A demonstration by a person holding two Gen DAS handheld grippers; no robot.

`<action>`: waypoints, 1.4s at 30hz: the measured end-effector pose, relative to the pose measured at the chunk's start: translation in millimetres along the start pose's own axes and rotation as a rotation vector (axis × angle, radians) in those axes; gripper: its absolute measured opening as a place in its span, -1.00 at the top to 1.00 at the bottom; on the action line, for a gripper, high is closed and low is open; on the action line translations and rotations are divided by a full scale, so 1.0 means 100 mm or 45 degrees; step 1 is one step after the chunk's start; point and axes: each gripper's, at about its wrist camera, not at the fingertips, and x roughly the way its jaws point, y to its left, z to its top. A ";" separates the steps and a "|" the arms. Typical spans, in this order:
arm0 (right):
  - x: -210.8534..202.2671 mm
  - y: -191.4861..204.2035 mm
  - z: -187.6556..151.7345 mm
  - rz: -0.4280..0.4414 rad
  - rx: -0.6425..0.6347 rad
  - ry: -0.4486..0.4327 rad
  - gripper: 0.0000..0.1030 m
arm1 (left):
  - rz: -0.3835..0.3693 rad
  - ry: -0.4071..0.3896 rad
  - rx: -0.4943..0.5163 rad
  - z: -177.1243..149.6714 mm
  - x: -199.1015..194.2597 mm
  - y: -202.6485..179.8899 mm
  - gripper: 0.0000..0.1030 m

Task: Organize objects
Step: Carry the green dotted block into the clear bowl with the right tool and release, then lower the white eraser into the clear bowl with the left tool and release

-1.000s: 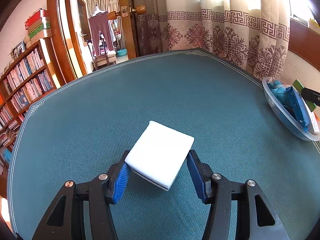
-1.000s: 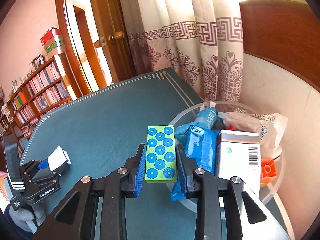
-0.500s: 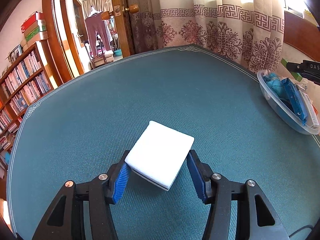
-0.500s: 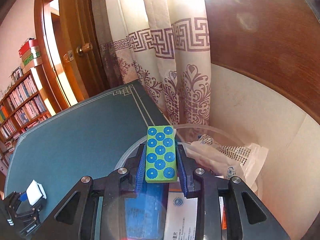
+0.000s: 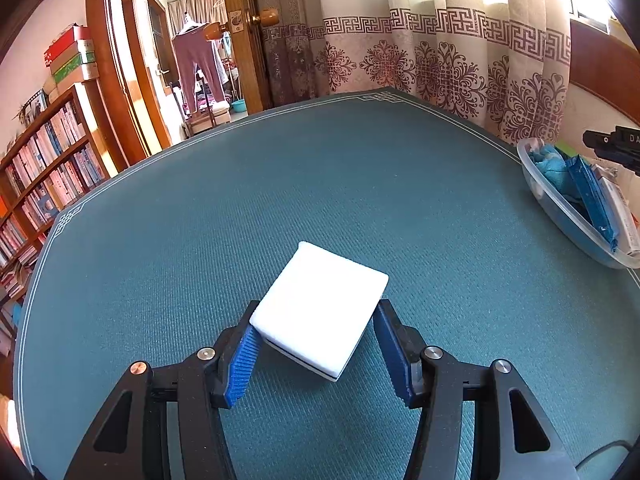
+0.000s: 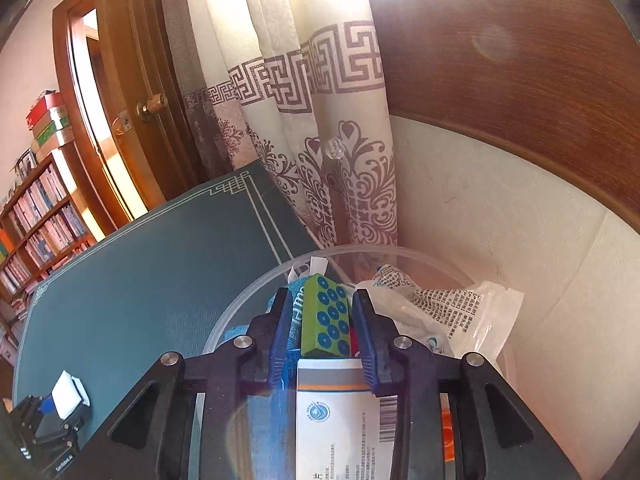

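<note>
My left gripper is shut on a white rectangular block and holds it above the green table mat; the block sits at an angle, gripped at its corners. It also shows in the right wrist view. My right gripper hovers over the clear plastic bowl, its jaws now apart. The green block with blue dots lies tilted between the fingers, resting on the items in the bowl. The bowl also shows in the left wrist view at the right edge of the table.
The bowl holds a white box with a barcode, blue packets, a clear printed bag and an orange piece. Curtains and a wall border the table behind the bowl. A bookshelf stands at the left.
My right gripper moved over the bowl, lowered and opened; the green dotted block dropped from its grip onto the bowl's contents. My left gripper kept hold of the white block, barely moving.
</note>
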 end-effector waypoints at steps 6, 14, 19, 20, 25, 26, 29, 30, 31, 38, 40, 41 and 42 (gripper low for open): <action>-0.23 -0.02 -0.26 0.030 -0.023 -0.001 0.37 | -0.041 0.019 -0.030 0.01 0.00 -0.11 -0.14; -0.51 -0.07 -0.49 0.060 -0.041 -0.041 0.28 | -0.174 0.018 -0.032 0.14 -0.04 -0.44 -0.14; -0.61 -0.15 -0.58 0.085 -0.036 -0.044 0.28 | -0.280 0.023 -0.037 0.28 -0.04 -0.72 -0.14; -0.63 -0.18 -0.60 0.088 -0.034 -0.046 0.28 | -0.298 0.021 -0.034 0.30 -0.04 -0.78 -0.14; -0.68 -0.30 -0.63 0.106 -0.004 -0.051 0.28 | -0.348 0.010 0.005 0.46 -0.07 -1.08 -0.14; -0.68 -0.33 -0.63 0.111 0.002 -0.051 0.28 | -0.355 0.008 0.015 0.50 -0.07 -1.14 -0.14; -0.69 -0.39 -0.63 0.123 0.017 -0.053 0.28 | -0.371 -0.009 0.044 0.59 -0.08 -1.30 -0.14; -0.69 -0.40 -0.62 0.126 0.020 -0.055 0.28 | -0.375 -0.013 0.052 0.61 -0.08 -1.34 -0.14; -0.70 -0.41 -0.62 0.131 0.024 -0.057 0.28 | -0.379 -0.017 0.059 0.63 -0.08 -1.37 -0.14; -0.73 -0.45 -0.63 0.151 0.025 -0.077 0.28 | -0.397 -0.010 0.088 0.77 0.05 -1.54 -0.14; -0.74 -0.45 -0.64 0.154 0.023 -0.078 0.28 | -0.412 0.002 0.083 0.79 0.09 -1.57 -0.14; -0.74 -0.45 -0.64 0.153 0.022 -0.080 0.28 | -0.420 0.008 0.079 0.81 0.11 -1.57 -0.14; -0.75 -0.45 -0.65 0.152 0.020 -0.082 0.28 | -0.430 0.015 0.075 0.82 0.14 -1.58 -0.14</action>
